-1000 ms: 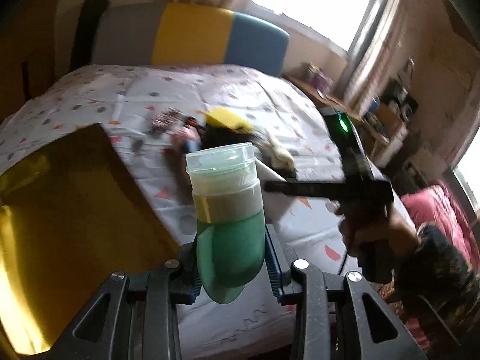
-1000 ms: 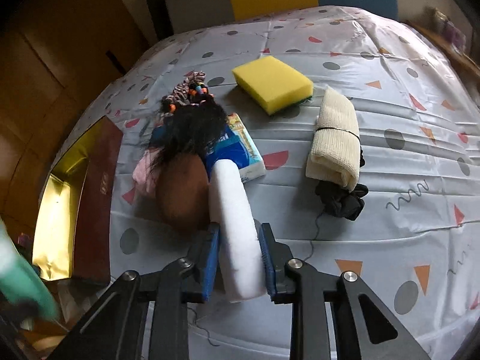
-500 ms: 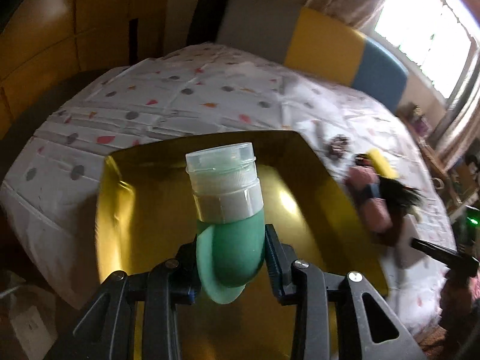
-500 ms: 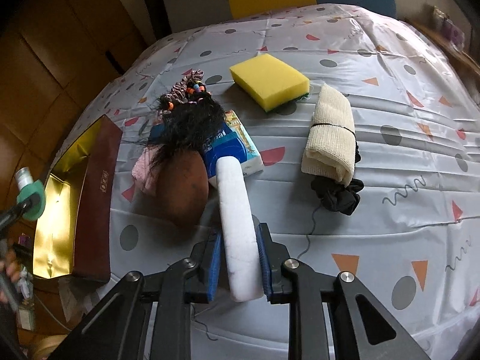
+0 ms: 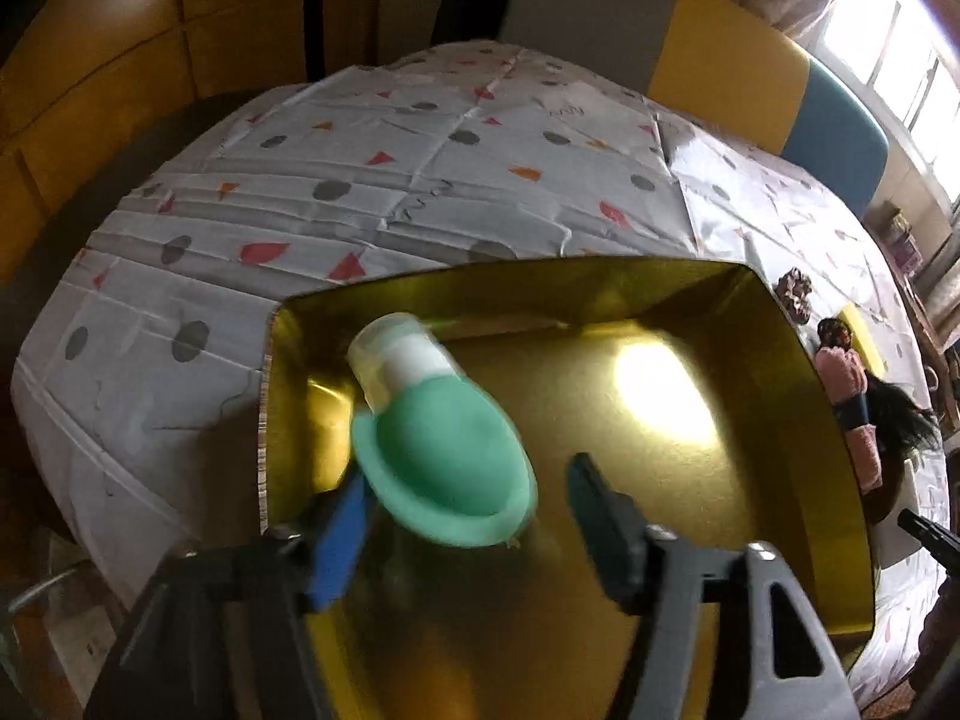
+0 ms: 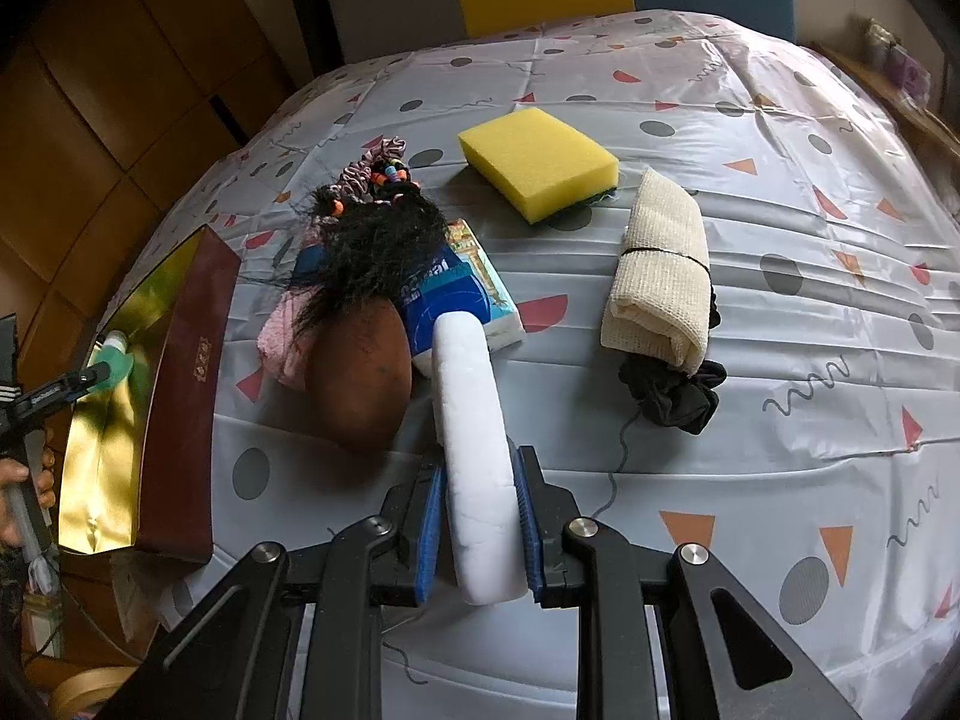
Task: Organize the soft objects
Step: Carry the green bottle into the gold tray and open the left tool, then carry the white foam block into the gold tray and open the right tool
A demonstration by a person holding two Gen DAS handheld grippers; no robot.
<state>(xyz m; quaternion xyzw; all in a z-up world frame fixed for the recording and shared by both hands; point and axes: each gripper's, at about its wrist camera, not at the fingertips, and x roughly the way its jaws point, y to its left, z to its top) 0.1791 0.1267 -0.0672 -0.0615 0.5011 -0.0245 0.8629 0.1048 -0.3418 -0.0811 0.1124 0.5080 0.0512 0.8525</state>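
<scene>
My left gripper (image 5: 468, 492) is open over the gold-lined box (image 5: 690, 438). A soft green squeeze bottle (image 5: 438, 444) with a clear cap tilts free between its fingers, blurred, above the box floor. My right gripper (image 6: 480, 510) is shut on a white foam block (image 6: 477, 450) above the patterned tablecloth (image 6: 780, 240). Ahead of it lie a brown oval pad (image 6: 360, 378), a black wig (image 6: 378, 246), a pink cloth (image 6: 279, 336), a tissue pack (image 6: 462, 294), a yellow sponge (image 6: 540, 159), a rolled beige cloth (image 6: 660, 276) and a black scrunchie (image 6: 678, 396).
The box's maroon side (image 6: 186, 396) stands at the table's left edge in the right wrist view, with the left gripper (image 6: 90, 375) over it. Scrunchies and beads (image 6: 378, 168) lie behind the wig. A grey, yellow and blue seat back (image 5: 690, 54) stands behind the table.
My left gripper has opened and let go of the green bottle, which tips to the left over the box. My right gripper still holds the foam block and has barely moved.
</scene>
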